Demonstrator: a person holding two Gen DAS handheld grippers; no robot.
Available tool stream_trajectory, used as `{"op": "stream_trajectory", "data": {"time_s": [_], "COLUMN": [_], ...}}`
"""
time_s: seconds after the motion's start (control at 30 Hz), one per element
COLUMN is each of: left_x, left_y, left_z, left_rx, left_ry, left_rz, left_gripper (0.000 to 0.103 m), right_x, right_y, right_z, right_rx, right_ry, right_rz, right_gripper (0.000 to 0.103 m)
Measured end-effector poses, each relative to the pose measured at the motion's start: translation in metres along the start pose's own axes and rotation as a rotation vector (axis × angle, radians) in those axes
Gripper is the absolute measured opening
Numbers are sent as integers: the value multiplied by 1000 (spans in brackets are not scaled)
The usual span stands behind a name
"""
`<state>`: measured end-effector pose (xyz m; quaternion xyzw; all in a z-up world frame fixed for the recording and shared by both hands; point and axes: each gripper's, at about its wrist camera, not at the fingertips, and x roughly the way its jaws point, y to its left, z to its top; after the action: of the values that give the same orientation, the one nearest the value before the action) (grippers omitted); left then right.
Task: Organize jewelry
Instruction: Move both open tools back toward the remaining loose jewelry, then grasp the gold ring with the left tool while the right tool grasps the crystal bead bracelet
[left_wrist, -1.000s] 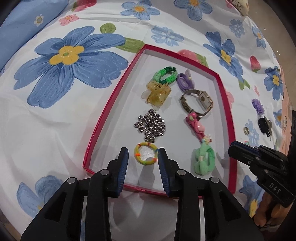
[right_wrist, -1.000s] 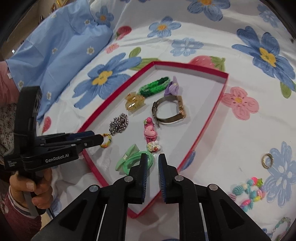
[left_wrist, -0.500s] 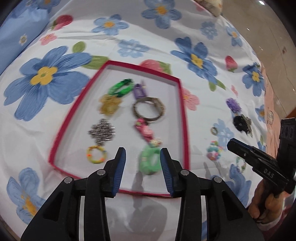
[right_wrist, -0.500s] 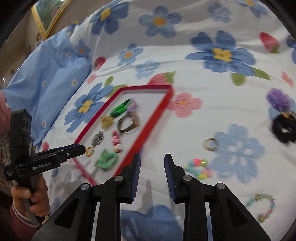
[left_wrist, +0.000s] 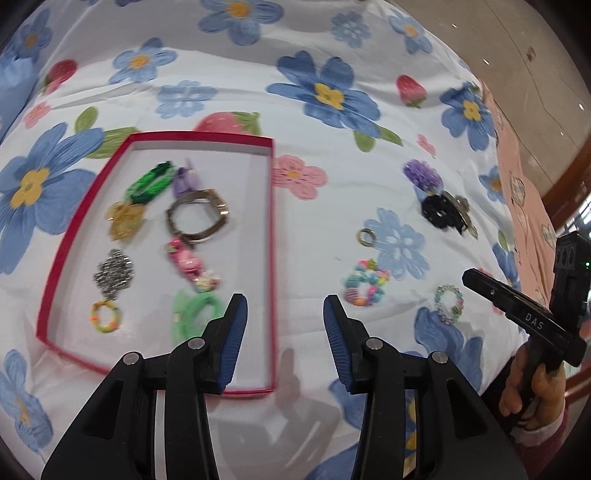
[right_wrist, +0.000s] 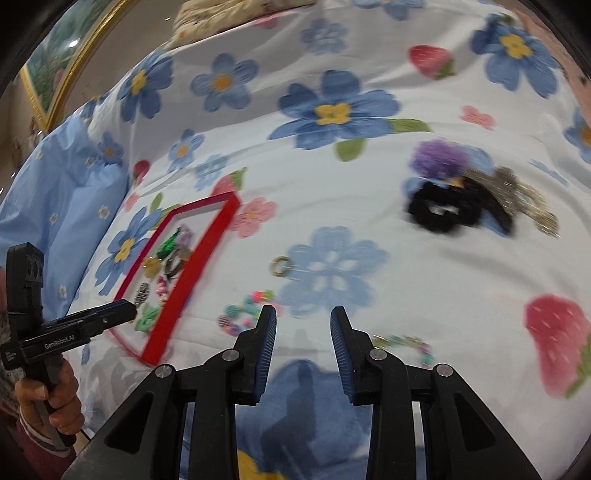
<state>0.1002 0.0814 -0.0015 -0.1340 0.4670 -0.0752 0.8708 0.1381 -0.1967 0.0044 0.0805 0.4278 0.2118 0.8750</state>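
Meanwhile both grippers' jaws are opening, empty; beaded bracelet (right_wrist: 245, 314) left of right gripper (right_wrist: 303, 325).

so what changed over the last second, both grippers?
Both grippers swung right, off the red tray toward the loose pieces on the bedspread. The right gripper, which sat over the green clip, now hangs near the bead bracelet; the left gripper left the yellow ring. Both jaws are opening, empty. Tray contents unchanged.
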Motion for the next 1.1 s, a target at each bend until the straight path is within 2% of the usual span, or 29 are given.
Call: {"op": "stream_trajectory", "data": {"time_s": [0.17, 0.37, 0.5, 0.57, 0.67, 0.97, 1.03, 1.1], "left_x": [12, 25, 38, 45, 59, 105, 117, 129], "left_y": [-20, -38, -50, -56, -65, -86, -89, -90], "left_z": [1, 6, 11, 14, 20, 45, 50, 53], "left_rx": [35, 72, 98, 109, 127, 185, 190, 188], "left_ry": [20, 38, 54, 57, 71, 98, 111, 120], "left_rz": [-13, -22, -28, -28, -26, -12, -6, -7], "left_gripper": [41, 48, 50, 54, 56, 56, 56, 56], "right_x": [-13, -19, -17, -15, -8, 13, 16, 18], "right_y": [-29, -51, -55, -55, -53, -55, -54, -55], "right_z": [-11, -24, -30, -32, -36, -39, -40, -40], "right_rx": [47, 89, 92, 84, 58, 40, 36, 36], "right_ry": [-10, -8, 4, 5, 16, 45, 46, 46], "right_rz": [-43, -75, -83, -95, -113, -129, -139, -142], "right_gripper": [34, 37, 43, 48, 48, 46, 37, 33]}}
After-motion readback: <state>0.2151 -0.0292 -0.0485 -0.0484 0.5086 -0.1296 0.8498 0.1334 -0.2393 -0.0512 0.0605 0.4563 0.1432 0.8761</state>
